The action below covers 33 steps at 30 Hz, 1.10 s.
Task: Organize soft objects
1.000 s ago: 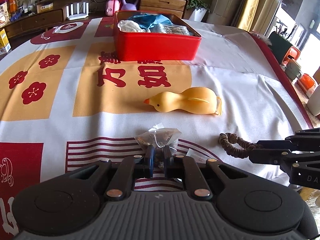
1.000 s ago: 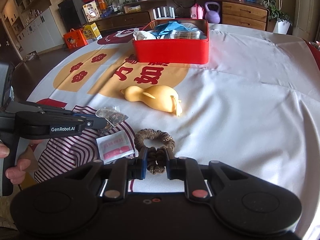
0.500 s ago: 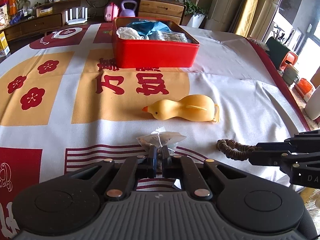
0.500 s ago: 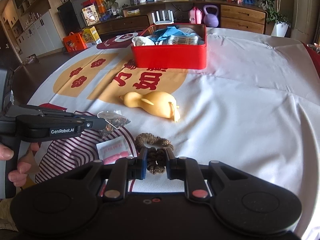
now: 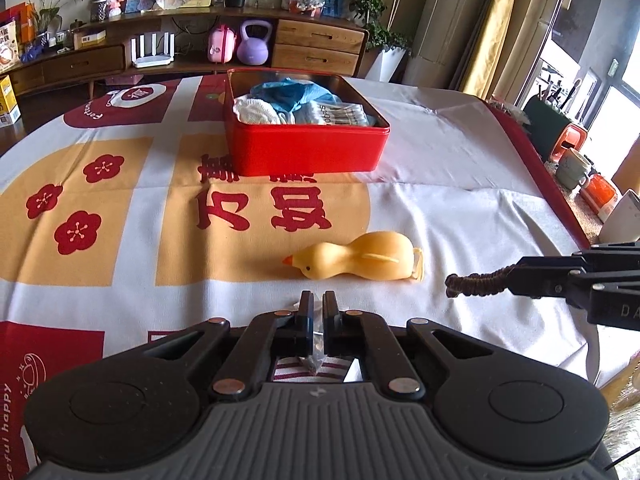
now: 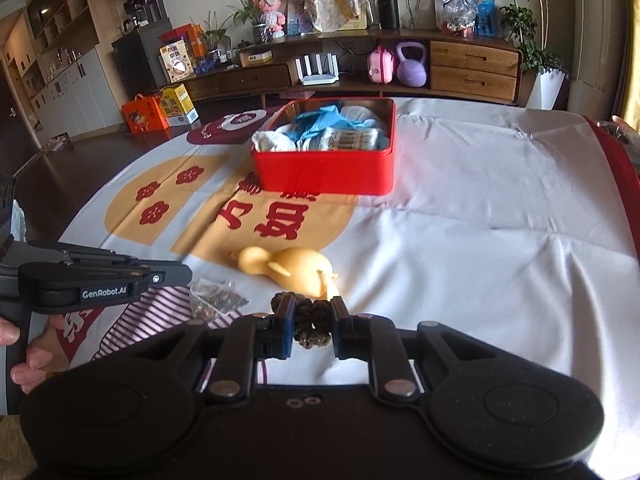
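both grippers, left point(image 5: 316, 304) pinching the sachet point(image 6: 214, 298) (right point(image 6: 313, 312) the scrunchie point(image 5: 476, 281)), have lifted since.

You've got a shiny red metal tin point(image 5: 306, 148) with a glossy painted wall, sitting on a matt woven cloth point(image 5: 460, 216) that creases over the worktop. The yellow duck point(image 5: 360, 258) looks like smooth, soft rubber with a dull sheen. Your brown scrunchie point(image 5: 476, 282) is rough ribbed fabric, the sachet point(image 6: 216, 300) is clear crinkly plastic, and each hand-held gripper is matt black plastic.
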Each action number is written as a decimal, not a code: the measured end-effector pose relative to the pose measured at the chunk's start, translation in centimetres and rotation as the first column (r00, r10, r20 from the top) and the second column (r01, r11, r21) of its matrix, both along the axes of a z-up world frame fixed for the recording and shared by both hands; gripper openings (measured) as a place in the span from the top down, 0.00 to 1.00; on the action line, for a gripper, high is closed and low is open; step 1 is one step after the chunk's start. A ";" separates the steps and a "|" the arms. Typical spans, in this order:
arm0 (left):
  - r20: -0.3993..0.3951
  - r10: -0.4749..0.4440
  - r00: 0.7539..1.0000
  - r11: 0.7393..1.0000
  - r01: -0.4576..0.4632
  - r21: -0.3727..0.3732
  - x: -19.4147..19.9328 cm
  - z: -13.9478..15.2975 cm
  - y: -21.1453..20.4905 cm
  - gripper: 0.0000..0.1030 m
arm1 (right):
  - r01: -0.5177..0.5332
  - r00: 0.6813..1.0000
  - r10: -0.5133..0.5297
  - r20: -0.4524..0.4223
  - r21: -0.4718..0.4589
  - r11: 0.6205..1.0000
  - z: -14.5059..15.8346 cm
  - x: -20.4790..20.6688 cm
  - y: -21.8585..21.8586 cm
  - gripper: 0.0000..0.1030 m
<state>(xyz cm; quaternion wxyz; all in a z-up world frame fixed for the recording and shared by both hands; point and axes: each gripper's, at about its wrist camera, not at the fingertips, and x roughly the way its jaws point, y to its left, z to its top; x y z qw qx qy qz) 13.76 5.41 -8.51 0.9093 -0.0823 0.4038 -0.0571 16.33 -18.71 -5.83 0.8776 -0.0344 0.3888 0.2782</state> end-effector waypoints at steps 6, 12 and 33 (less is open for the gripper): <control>-0.005 -0.011 1.000 1.000 0.011 -0.009 0.3 0.2 0.4 0.97 | -0.002 1.000 0.002 0.004 0.011 1.000 0.4 0.3 -0.1 0.83; -0.013 -0.027 1.000 0.998 0.026 -0.065 0.1 -0.1 0.5 0.96 | -0.004 1.000 0.004 -0.019 0.014 1.000 -0.5 0.1 -0.1 0.83; -0.072 -0.030 0.997 0.999 0.028 -0.030 0.7 -2.2 0.0 0.27 | -0.002 0.999 0.003 -0.049 0.018 1.000 -1.4 0.1 -0.3 0.83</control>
